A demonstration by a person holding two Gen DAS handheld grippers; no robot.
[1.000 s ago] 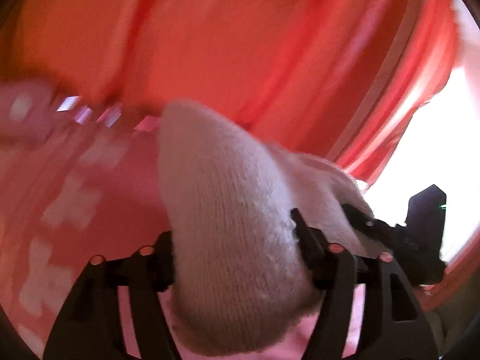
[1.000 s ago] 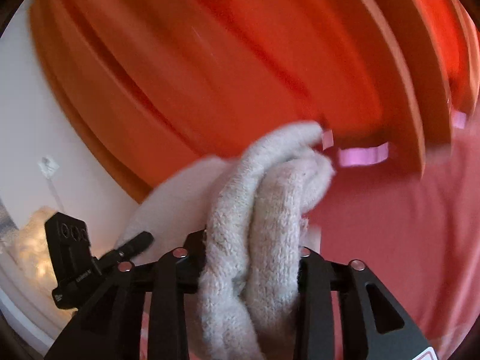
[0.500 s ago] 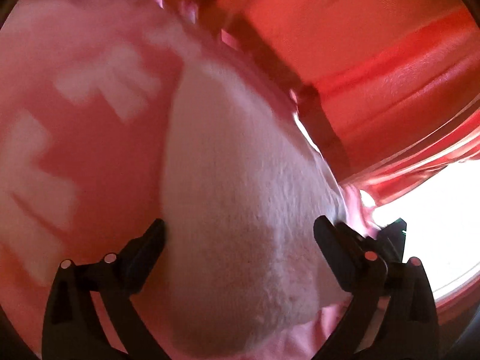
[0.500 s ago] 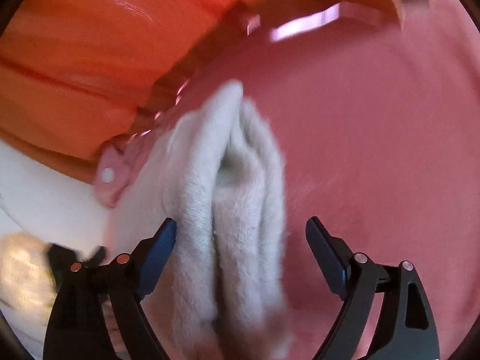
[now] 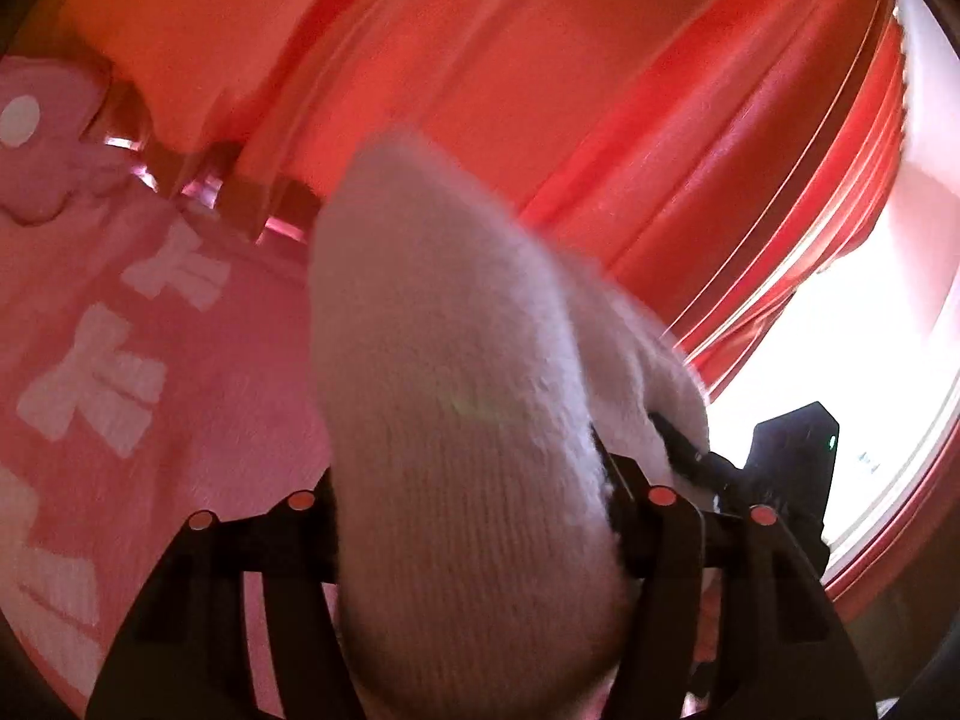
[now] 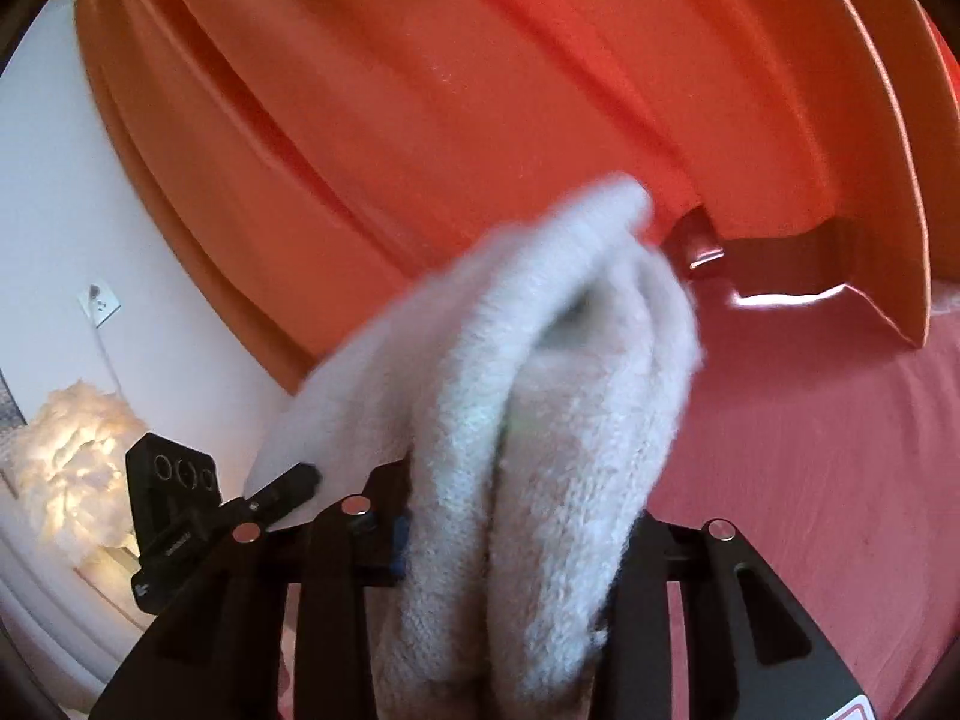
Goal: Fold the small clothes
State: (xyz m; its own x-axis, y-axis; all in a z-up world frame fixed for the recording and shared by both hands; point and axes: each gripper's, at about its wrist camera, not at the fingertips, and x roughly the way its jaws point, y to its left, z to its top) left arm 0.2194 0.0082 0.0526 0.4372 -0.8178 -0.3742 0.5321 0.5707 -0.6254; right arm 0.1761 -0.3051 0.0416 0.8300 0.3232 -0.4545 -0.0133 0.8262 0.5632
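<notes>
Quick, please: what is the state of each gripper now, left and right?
Left gripper: closed on the white knit.
Right gripper: closed on the same knit, bunched in folds.

The fluffy white knitted garment (image 5: pixel 456 420) fills the gap between the left gripper's (image 5: pixel 474 504) black fingers and blocks most of the forward view; the same holds at the right gripper (image 6: pixel 510 516). Behind hang orange-red pleated curtains (image 5: pixel 600 90), closing off the far side. The pink bedspread with white bow shapes (image 5: pixel 120 360) lies open to the left, and the plain pink sheet (image 6: pixel 810 450) to the right.
</notes>
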